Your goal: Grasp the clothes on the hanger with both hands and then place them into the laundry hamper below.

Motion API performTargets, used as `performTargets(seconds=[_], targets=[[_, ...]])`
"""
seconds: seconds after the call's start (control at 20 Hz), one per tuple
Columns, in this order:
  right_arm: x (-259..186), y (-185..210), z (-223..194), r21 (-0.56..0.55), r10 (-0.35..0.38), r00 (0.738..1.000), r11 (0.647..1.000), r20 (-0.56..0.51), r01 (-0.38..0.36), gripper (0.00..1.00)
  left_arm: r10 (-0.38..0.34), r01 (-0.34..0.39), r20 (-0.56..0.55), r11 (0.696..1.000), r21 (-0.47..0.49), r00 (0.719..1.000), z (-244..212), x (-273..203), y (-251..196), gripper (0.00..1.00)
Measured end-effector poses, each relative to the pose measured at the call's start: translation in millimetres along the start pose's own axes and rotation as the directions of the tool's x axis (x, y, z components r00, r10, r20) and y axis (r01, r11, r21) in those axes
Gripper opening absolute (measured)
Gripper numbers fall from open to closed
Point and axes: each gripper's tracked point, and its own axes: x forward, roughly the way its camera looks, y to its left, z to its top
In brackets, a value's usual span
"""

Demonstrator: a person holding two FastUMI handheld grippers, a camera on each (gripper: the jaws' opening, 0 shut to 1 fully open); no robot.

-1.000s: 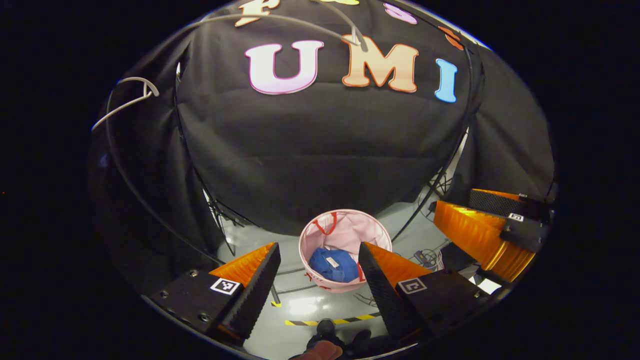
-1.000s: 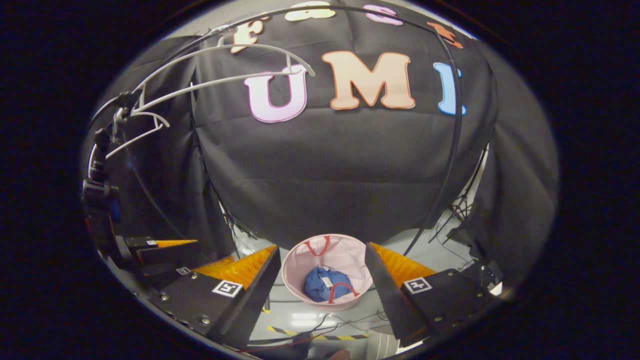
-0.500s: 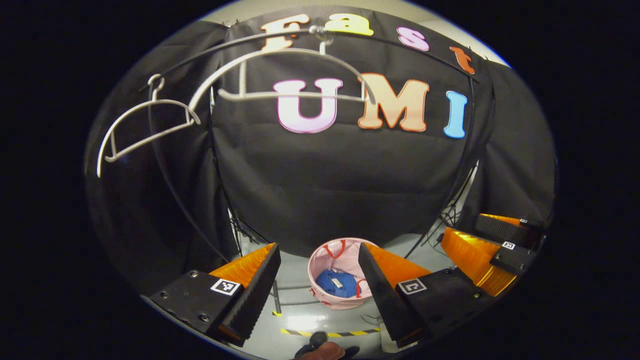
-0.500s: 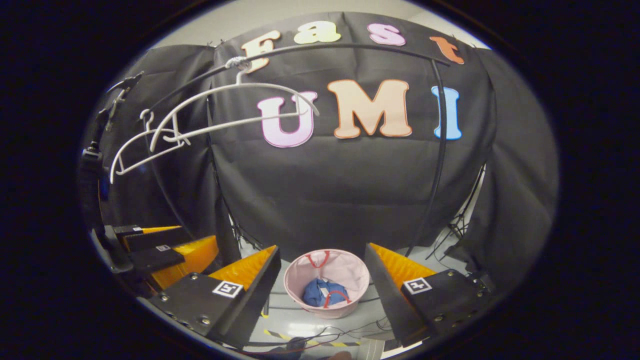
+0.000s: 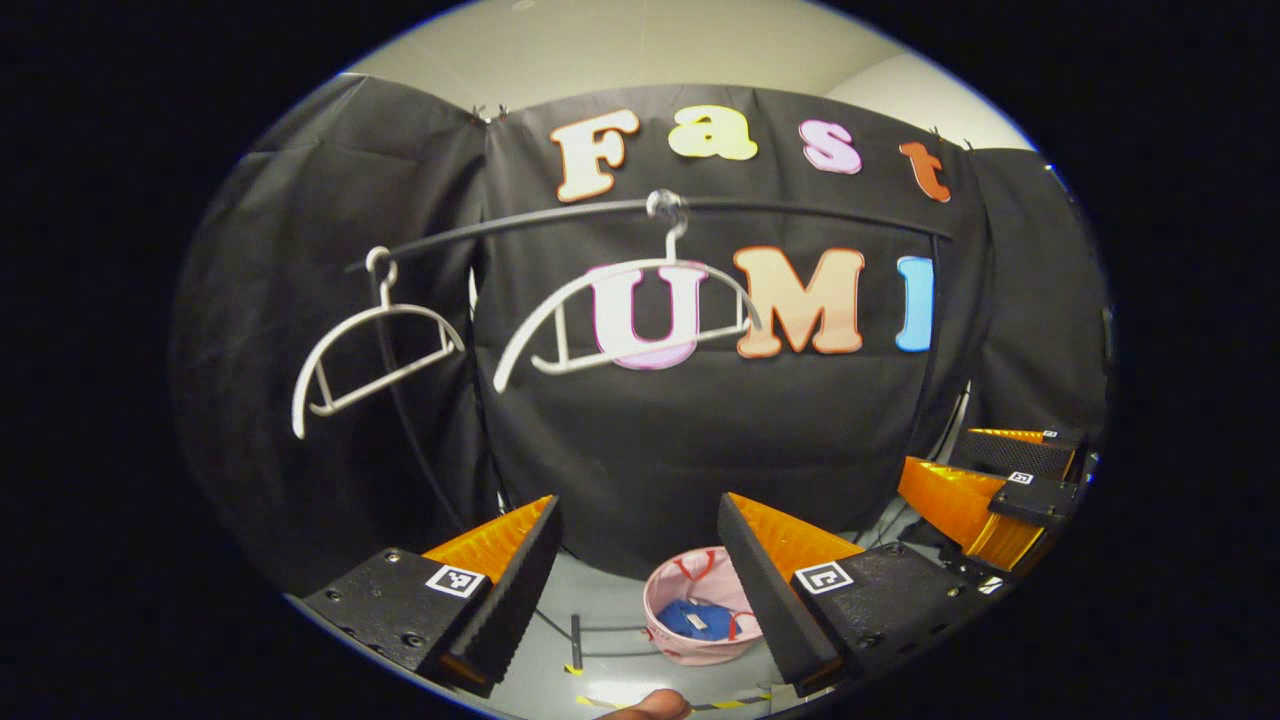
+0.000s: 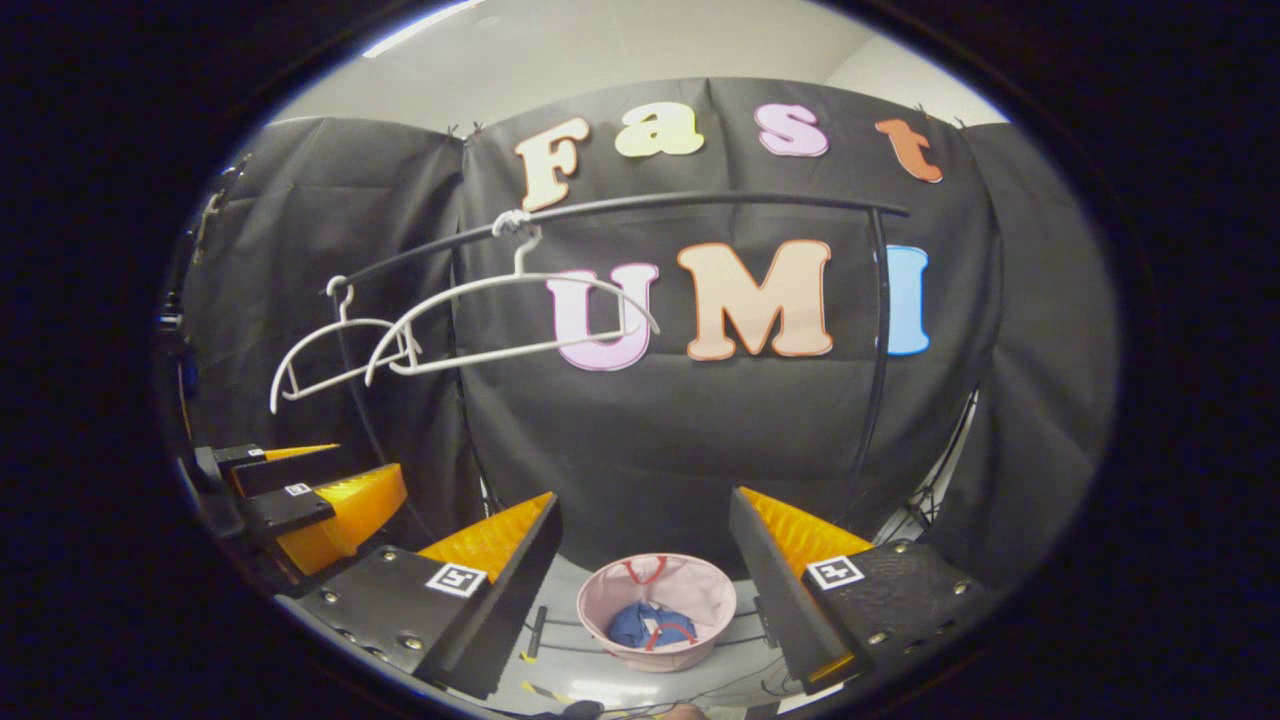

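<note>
Left gripper view: left gripper (image 5: 637, 580) spread wide, holding nothing; open air up to bare hangers (image 5: 625, 320). Pink laundry hamper (image 5: 700, 620) on floor below holds crumpled blue clothes (image 5: 697, 620).

Right gripper view: right gripper (image 6: 645, 580) wide apart, unloaded; hamper between fingers, far below.

The laundry hamper (image 6: 655, 610) is pale pink with red handles, and the clothes (image 6: 640, 624) bundled inside are bright blue with a small white tag. Two white hangers (image 5: 625, 310) hang from a black rail (image 6: 700, 203), and yellow-and-black striped tape (image 5: 730, 703) marks the glossy grey floor (image 5: 600, 650).
</note>
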Motion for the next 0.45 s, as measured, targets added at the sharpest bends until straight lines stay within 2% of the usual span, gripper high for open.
performTargets(seconds=[0.1,0.15,0.25,0.3,0.35,0.4,0.45], targets=[[-8,6,11,0.045,0.033,0.999,0.998,0.017,-0.034,0.96,0.015,-0.015,0.028,1.000,0.015,0.999,12,-13,9,0.96],[-13,0,16,0.062,0.030,0.999,0.998,0.034,-0.032,1.00,0.029,-0.030,0.055,0.999,0.023,0.998,20,-16,13,0.96],[-24,-17,28,0.071,-0.013,0.996,0.997,0.084,0.008,0.96,0.046,-0.050,0.126,0.998,0.033,0.991,39,-26,17,0.96],[-29,-26,30,0.067,-0.041,0.993,0.997,0.108,0.034,1.00,0.052,-0.059,0.167,0.998,0.037,0.985,49,-29,17,0.96],[-37,-33,31,0.056,-0.069,0.989,0.996,0.133,0.062,0.96,0.060,-0.070,0.203,0.997,0.041,0.977,52,-31,14,0.95],[-43,-38,32,0.039,-0.081,0.985,0.996,0.155,0.076,0.96,0.057,-0.069,0.227,0.997,0.046,0.972,55,-34,12,0.96],[-49,-38,32,0.005,-0.073,0.982,0.997,0.176,0.073,1.00,0.042,-0.055,0.250,0.997,0.047,0.967,58,-36,7,0.96]])
